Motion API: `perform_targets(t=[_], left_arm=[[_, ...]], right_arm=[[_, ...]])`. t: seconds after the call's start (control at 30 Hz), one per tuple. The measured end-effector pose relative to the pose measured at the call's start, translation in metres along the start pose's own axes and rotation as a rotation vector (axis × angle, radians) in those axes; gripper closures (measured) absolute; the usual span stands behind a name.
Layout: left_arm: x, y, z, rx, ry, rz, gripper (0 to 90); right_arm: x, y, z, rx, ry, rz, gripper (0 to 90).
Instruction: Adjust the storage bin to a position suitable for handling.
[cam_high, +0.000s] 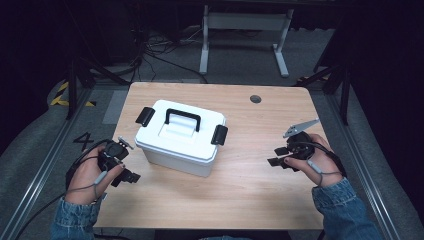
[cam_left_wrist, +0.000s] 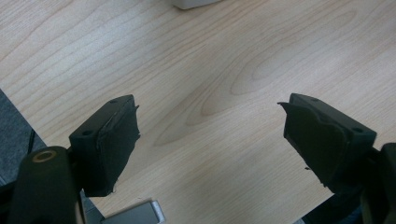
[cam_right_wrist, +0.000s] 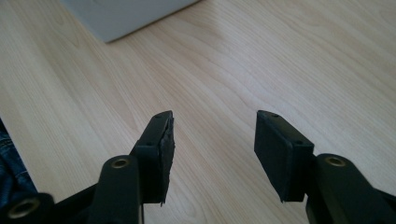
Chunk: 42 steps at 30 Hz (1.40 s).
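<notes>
The white plastic storage box with black handle and side latches (cam_high: 180, 136) sits closed left of centre on the wooden table (cam_high: 260, 185). My left gripper (cam_high: 131, 176) at eight o'clock and right gripper (cam_high: 276, 156) at three o'clock hang released, empty. I'd approach both latches squarely together.

1 table (cam_high: 250, 190), wood top. 1 white box (cam_high: 179, 145) on it: 1 black handle (cam_high: 183, 119) on the lid, 2 black latches (cam_high: 145, 116) (cam_high: 219, 134), one per end. 2 tongs, left (cam_high: 127, 177) and right (cam_high: 279, 156), each with 2 black jaws, gapped. 2 hands.
</notes>
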<state>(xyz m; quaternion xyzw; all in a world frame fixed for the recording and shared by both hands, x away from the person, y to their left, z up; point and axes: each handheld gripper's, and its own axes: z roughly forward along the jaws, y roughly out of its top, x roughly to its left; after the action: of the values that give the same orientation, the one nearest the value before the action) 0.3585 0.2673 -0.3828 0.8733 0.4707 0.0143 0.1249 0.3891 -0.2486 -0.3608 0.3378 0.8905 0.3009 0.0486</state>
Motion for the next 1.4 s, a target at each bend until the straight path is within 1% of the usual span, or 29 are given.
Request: perform_targets(t=[0.03,0.07,0.1,0.13,0.17,0.27,0.3,0.37,0.43,0.47,0.53,0.6,0.63,0.67,0.73,0.8,0.87,0.93,0.97,1.03,1.17,1.23,1.3,1.33,1.37,1.4], left_arm=[[0.000,0.000,-0.001,0.003,-0.002,0.004,19.0],[0.000,-0.001,-0.001,-0.002,-0.002,-0.001,19.0],[0.000,-0.001,-0.001,-0.008,0.001,0.004,19.1],[0.000,-0.001,-0.001,-0.007,-0.005,-0.012,19.0],[0.000,-0.001,-0.002,-0.010,-0.004,-0.006,19.1],[0.002,-0.002,-0.002,-0.011,-0.004,-0.008,19.0],[0.002,-0.001,-0.002,-0.010,0.003,-0.002,18.8],[0.002,-0.002,-0.002,-0.017,0.005,-0.017,18.6],[0.003,-0.002,-0.002,-0.018,0.003,-0.013,18.6],[0.002,-0.002,-0.003,-0.017,0.001,-0.017,18.6],[0.004,-0.002,-0.003,-0.018,0.004,-0.009,18.6],[0.004,-0.003,-0.004,-0.019,0.006,-0.015,18.7],[0.004,-0.003,-0.004,-0.023,0.004,-0.026,18.9],[0.004,-0.003,-0.003,-0.025,0.003,-0.037,19.0],[0.005,-0.002,-0.003,-0.027,0.016,-0.037,18.9],[0.005,-0.002,-0.003,-0.026,0.015,-0.045,19.1],[0.006,-0.003,-0.003,-0.025,0.014,-0.045,19.0],[0.006,-0.003,-0.003,-0.028,0.013,-0.057,19.0],[0.006,-0.003,-0.003,-0.028,0.019,-0.053,19.0],[0.005,-0.004,-0.002,-0.011,0.008,-0.041,19.0],[0.006,-0.004,-0.002,-0.016,0.008,-0.043,18.9],[0.006,-0.004,-0.002,-0.019,0.007,-0.048,18.7],[0.005,-0.004,-0.002,-0.019,0.005,-0.049,18.8],[0.006,-0.004,-0.002,-0.012,0.003,-0.037,18.8],[0.006,-0.004,-0.002,-0.014,0.005,-0.041,18.8],[0.006,-0.004,-0.002,-0.014,0.005,-0.041,18.8]], right_arm=[[0.001,0.004,-0.001,-0.003,0.006,-0.005,48.0],[0.001,0.004,-0.001,-0.003,0.006,-0.005,48.0],[0.002,0.008,-0.002,-0.008,0.008,-0.014,48.0],[0.003,0.011,-0.003,-0.015,0.012,-0.017,48.0],[0.004,0.014,-0.004,-0.023,0.015,-0.016,48.1],[0.008,0.025,-0.005,-0.042,0.028,-0.028,48.5],[0.010,0.029,-0.005,-0.044,0.032,-0.034,48.8],[0.014,0.037,-0.006,-0.042,0.039,-0.047,49.1],[0.018,0.046,-0.007,-0.039,0.041,-0.059,49.3],[0.019,0.049,-0.007,-0.039,0.041,-0.066,49.4],[0.024,0.058,-0.008,-0.039,0.048,-0.086,49.5],[0.027,0.066,-0.008,-0.038,0.053,-0.099,49.6],[0.028,0.070,-0.008,-0.039,0.054,-0.112,49.5],[0.030,0.074,-0.007,-0.039,0.056,-0.115,49.5],[0.032,0.081,-0.006,-0.036,0.065,-0.122,49.5],[0.032,0.089,-0.004,-0.046,0.084,-0.124,49.5],[0.033,0.093,-0.004,-0.048,0.085,-0.127,49.5],[0.034,0.099,-0.003,-0.052,0.088,-0.138,49.4],[0.035,0.103,-0.003,-0.057,0.091,-0.139,49.2],[0.036,0.110,-0.002,-0.065,0.091,-0.151,48.0],[0.039,0.123,0.002,-0.084,0.080,-0.164,46.9],[0.041,0.129,0.006,-0.089,0.086,-0.166,47.0],[0.045,0.136,0.009,-0.079,0.091,-0.160,47.1],[0.047,0.140,0.011,-0.076,0.091,-0.168,47.0],[0.049,0.144,0.013,-0.077,0.089,-0.173,47.0],[0.049,0.144,0.013,-0.077,0.089,-0.173,47.0]])
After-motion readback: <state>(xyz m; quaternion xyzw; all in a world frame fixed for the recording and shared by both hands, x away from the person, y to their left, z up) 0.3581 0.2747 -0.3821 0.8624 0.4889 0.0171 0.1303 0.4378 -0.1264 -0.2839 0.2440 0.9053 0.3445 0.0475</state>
